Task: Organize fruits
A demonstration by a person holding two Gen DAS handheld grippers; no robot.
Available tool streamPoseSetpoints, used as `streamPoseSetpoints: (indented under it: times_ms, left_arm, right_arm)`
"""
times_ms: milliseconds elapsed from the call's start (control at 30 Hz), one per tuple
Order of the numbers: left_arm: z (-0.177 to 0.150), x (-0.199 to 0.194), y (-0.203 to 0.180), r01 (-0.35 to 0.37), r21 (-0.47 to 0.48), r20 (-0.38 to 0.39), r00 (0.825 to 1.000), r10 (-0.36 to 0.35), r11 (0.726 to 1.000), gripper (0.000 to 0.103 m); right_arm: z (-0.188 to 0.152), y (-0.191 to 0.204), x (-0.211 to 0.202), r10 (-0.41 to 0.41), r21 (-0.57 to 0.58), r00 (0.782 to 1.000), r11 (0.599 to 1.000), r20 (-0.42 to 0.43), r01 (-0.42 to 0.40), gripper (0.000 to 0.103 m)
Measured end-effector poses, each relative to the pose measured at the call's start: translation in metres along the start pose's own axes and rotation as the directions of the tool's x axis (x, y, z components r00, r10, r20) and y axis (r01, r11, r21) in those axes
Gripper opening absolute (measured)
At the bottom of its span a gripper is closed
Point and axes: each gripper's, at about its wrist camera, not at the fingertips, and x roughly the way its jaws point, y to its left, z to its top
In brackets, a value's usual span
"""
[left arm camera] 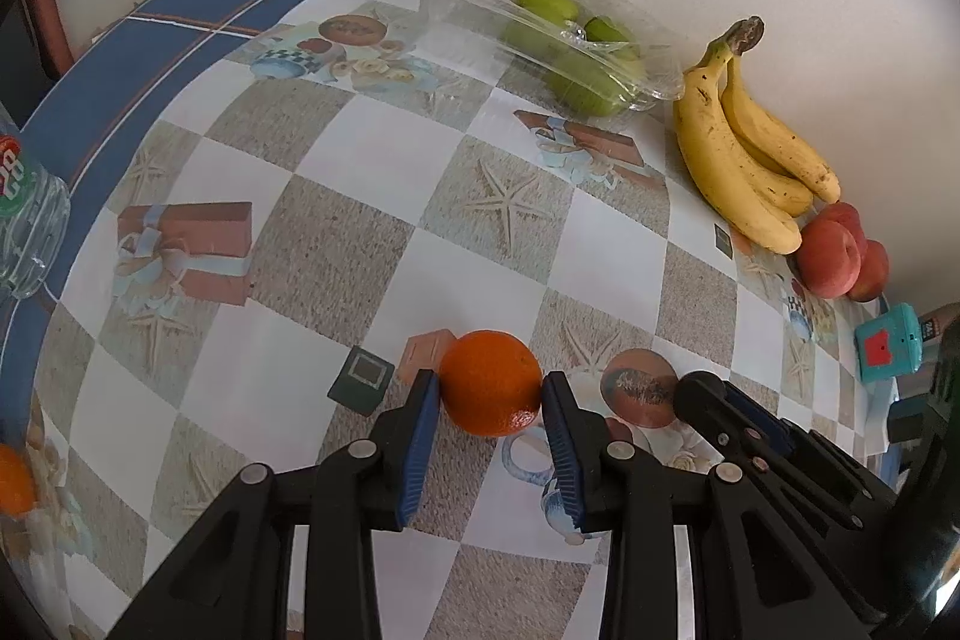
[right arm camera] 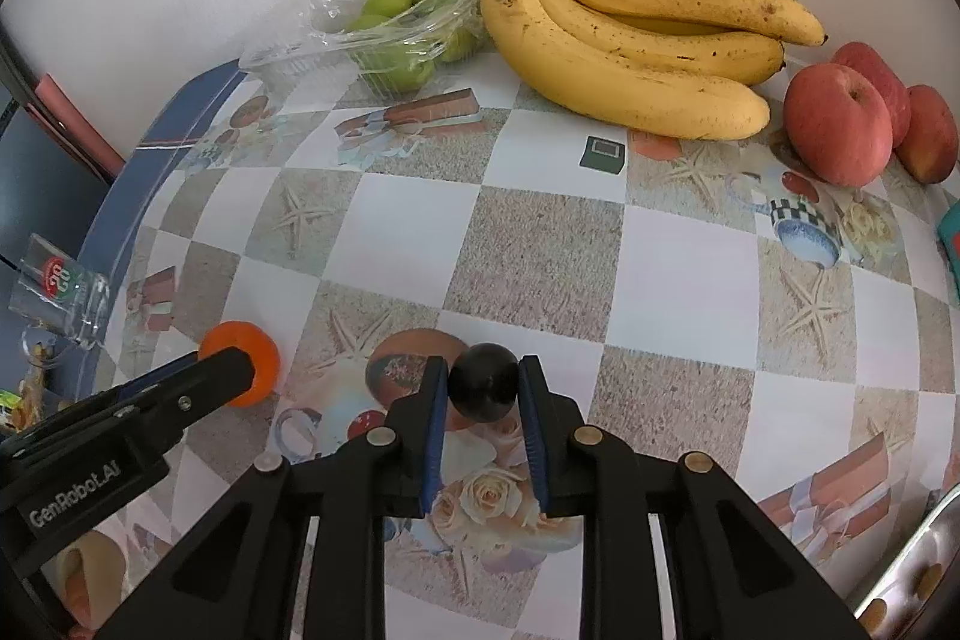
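gripping an orange [left arm camera: 491, 382], the left hand-held gripper [left arm camera: 491, 391] had its blue pads [left arm camera: 421, 436] pressed against both sides of the fruit, low over the desk [left arm camera: 372, 160]. the orange was round, bright and glossy, with a darker scuff at its lower right edge. the right hand-held gripper [right arm camera: 483, 388] was clamped on a dark plum [right arm camera: 483, 382], small, nearly black and smooth, also just above the desk's checked cloth.

from the right wrist view, a bunch of bananas [right arm camera: 630, 40] lay at 12 o'clock against the wall, yellow with brown speckles and a dry dark stem. red apples [right arm camera: 840, 130] sat at 2 o'clock, touching one another and just beside the banana tips. green pears in a clear plastic tray [right arm camera: 390, 34] lay at 11 o'clock, touching the bananas' stem side. the left hand-held gripper and its orange showed at 9 o'clock, near the plum but apart from it.

in the left wrist view, a clear plastic bottle [left arm camera: 27, 220] stood at the desk's edge at 9 o'clock, a second orange [left arm camera: 13, 481] showed partly at 8 o'clock, and a teal box [left arm camera: 888, 346] sat at 3 o'clock beyond the apples.
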Motion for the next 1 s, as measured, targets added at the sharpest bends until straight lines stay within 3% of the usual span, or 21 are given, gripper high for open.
streamPoseSetpoints:
  times_ms: [167, 267, 467, 633, 667, 733, 800, 1000]
  left_arm:
    - [-0.007, -0.006, -0.004, -0.002, -0.013, -0.005, 1.000, 0.001, 1.000, 0.037]
    - [-0.014, -0.014, -0.010, 0.008, -0.017, -0.002, 1.000, -0.008, 1.000, 0.029]
    - [-0.029, -0.027, -0.028, 0.013, 0.016, -0.002, 1.000, -0.013, 1.000, 0.028]
    - [-0.029, -0.020, -0.026, -0.042, 0.042, -0.004, 0.999, 0.042, 0.998, 0.030]
    - [-0.028, -0.019, -0.025, -0.048, 0.043, -0.009, 0.999, 0.049, 0.998, 0.031]
    - [-0.025, -0.015, -0.020, -0.041, 0.034, -0.012, 0.999, 0.041, 0.999, 0.049]
    - [-0.023, -0.010, -0.019, -0.046, 0.034, -0.020, 0.999, 0.046, 0.998, 0.056]
    - [-0.021, 0.002, -0.024, -0.021, 0.050, -0.040, 0.999, 0.023, 0.999, 0.060]
  right_arm:
    - [-0.010, -0.002, -0.019, 0.003, -0.004, 1.000, 1.000, 0.014, -0.003, 0.024]
    - [-0.018, -0.003, -0.031, -0.004, -0.001, 1.000, 1.000, 0.012, 0.004, 0.024]
    - [-0.033, -0.006, -0.061, -0.013, 0.010, 1.000, 1.000, 0.023, 0.013, 0.024]
    - [-0.046, -0.017, -0.072, -0.032, 0.016, 0.999, 0.999, 0.017, 0.031, 0.024]
    - [-0.048, -0.020, -0.073, -0.034, 0.017, 0.999, 0.999, 0.016, 0.034, 0.024]
    - [-0.051, -0.026, -0.074, -0.029, 0.022, 0.999, 0.999, 0.014, 0.029, 0.024]
    - [-0.052, -0.030, -0.070, -0.024, 0.030, 1.000, 0.999, 0.007, 0.023, 0.024]
    - [-0.057, -0.035, -0.055, -0.016, 0.034, 1.000, 0.999, -0.019, 0.017, 0.024]
